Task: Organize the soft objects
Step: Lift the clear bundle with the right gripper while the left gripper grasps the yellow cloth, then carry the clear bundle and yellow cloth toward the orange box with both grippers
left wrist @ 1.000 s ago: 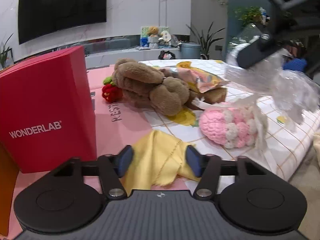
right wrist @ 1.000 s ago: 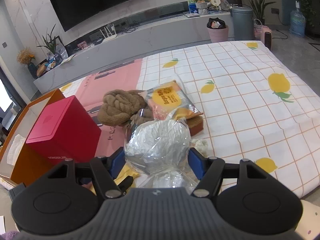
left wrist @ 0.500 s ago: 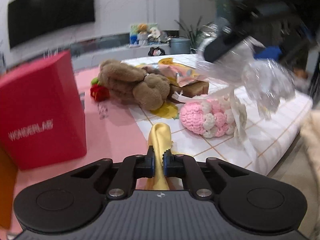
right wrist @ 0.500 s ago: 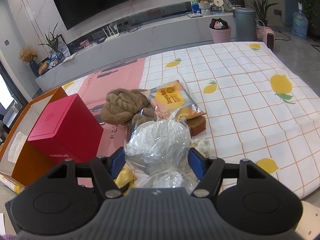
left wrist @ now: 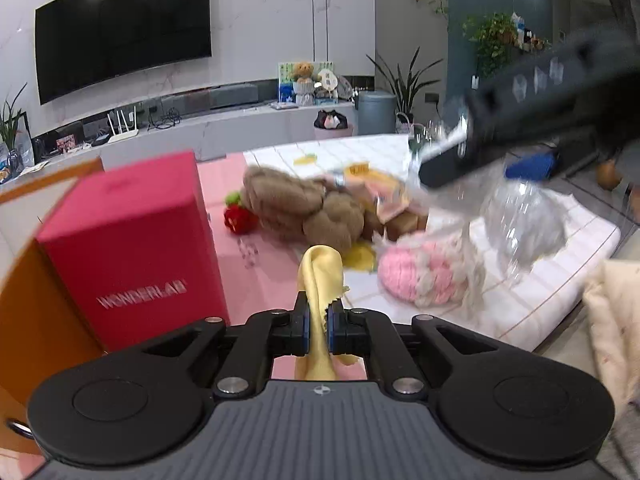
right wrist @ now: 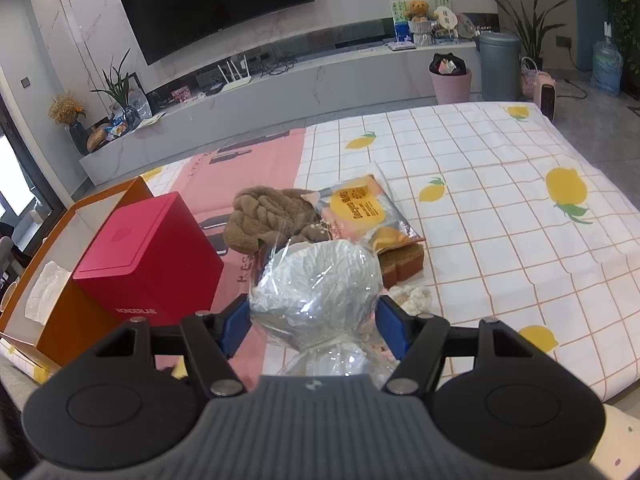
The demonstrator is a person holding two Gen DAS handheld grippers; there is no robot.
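My left gripper (left wrist: 318, 320) is shut on a yellow cloth (left wrist: 320, 268), which stands up between the pads and hangs below them, lifted off the bed. My right gripper (right wrist: 314, 322) is shut on a clear plastic bag of grey-white stuffing (right wrist: 316, 284), its blue pads pressing both sides. The same bag (left wrist: 524, 224) hangs at the right of the left wrist view, above a pink and white crochet toy (left wrist: 420, 280). A brown plush (left wrist: 304, 208) lies on the bed beyond, with a red strawberry toy (left wrist: 238, 220) beside it.
A red WONDERLAB box (left wrist: 132, 240) stands at the left, against an open orange box (right wrist: 80, 320). A snack packet (right wrist: 360, 208) and a brown sponge block (right wrist: 402, 264) lie by the plush (right wrist: 264, 220). The lemon-print sheet (right wrist: 500, 208) stretches to the right.
My left gripper closed on the yellow cloth and lifted it off the bed. The right gripper has stayed where it was, still holding the bag.
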